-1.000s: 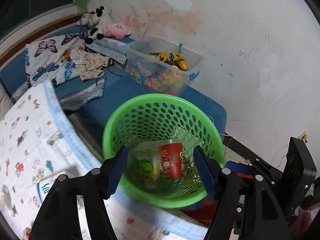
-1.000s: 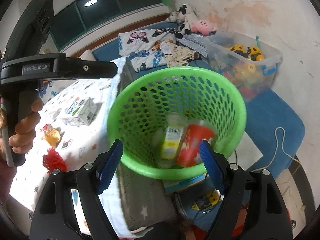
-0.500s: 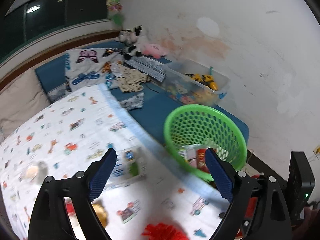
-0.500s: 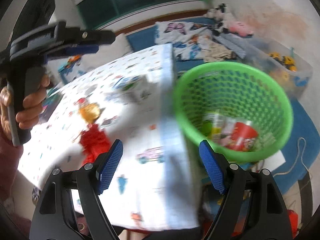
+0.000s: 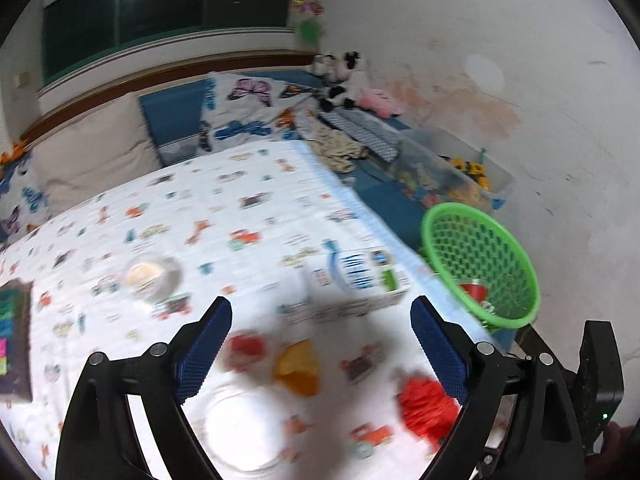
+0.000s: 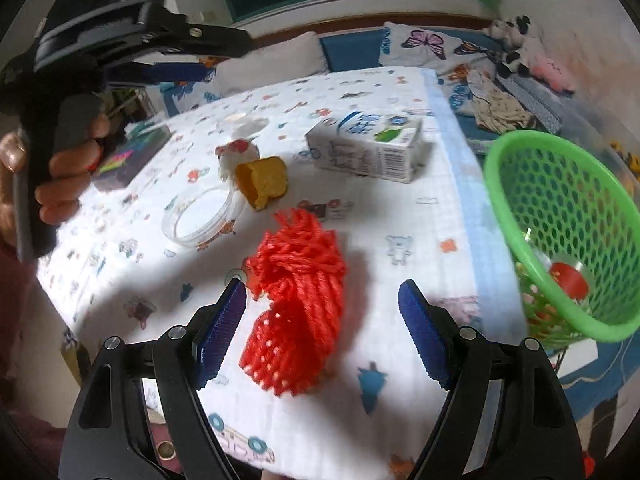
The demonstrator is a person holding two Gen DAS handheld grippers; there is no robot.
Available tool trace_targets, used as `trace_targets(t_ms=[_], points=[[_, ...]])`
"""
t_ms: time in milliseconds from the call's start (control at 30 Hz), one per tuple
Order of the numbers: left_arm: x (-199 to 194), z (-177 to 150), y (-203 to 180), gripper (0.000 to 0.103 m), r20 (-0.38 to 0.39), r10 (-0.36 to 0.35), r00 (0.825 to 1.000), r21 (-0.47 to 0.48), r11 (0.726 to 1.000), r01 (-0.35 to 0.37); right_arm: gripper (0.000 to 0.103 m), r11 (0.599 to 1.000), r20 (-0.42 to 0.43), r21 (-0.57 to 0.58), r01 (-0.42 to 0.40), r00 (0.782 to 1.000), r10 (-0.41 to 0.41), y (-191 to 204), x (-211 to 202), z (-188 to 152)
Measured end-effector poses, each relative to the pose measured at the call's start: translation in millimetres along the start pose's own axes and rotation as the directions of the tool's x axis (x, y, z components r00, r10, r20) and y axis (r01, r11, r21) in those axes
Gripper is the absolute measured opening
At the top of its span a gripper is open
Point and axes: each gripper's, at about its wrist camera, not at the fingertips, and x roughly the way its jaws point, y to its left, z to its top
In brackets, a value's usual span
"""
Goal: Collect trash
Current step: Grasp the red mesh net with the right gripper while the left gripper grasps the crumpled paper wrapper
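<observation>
Where both fingers gape empty, red mesh netting (image 6: 296, 304) between right fingers (image 6: 222, 328), untouched

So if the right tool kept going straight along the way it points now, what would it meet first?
Most likely the red mesh net, which lies on the patterned cloth directly between the open right tool fingers. Nothing is held, though depth is hard to judge.

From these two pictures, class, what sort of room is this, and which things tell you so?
Probably a child's bedroom or playroom: stuffed animals lie on a blue mattress by the wall, beside a clear bin of toys.
</observation>
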Motion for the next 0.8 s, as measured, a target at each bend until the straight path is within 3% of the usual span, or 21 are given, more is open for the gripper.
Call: trace_targets(t_ms=[267,533,800], points=[[-6.8,-25.1,49.3,0.088,-0.028,0.06,0.998,-0.064,0.996,-0.061,0.068,1.0,-0.031,-0.018,0.021,0.999,-0.022,11.1,28.1,5.6],[17.7,-48.8,61.0,0.088,-0.095,0.052,0.994,-0.079,0.995,-0.06,0.054,0.999,-0.051,-0.001,0.032,0.998,-0.032,7.9,38.8,4.3],[46.1,-53.3,65.1,0.088,-0.125,0.018,0.992,-0.114,0.993,-0.032,0.05,0.999,-0.032,0.017,0.028,0.999,-0.027,3.9,31.2,4.8]])
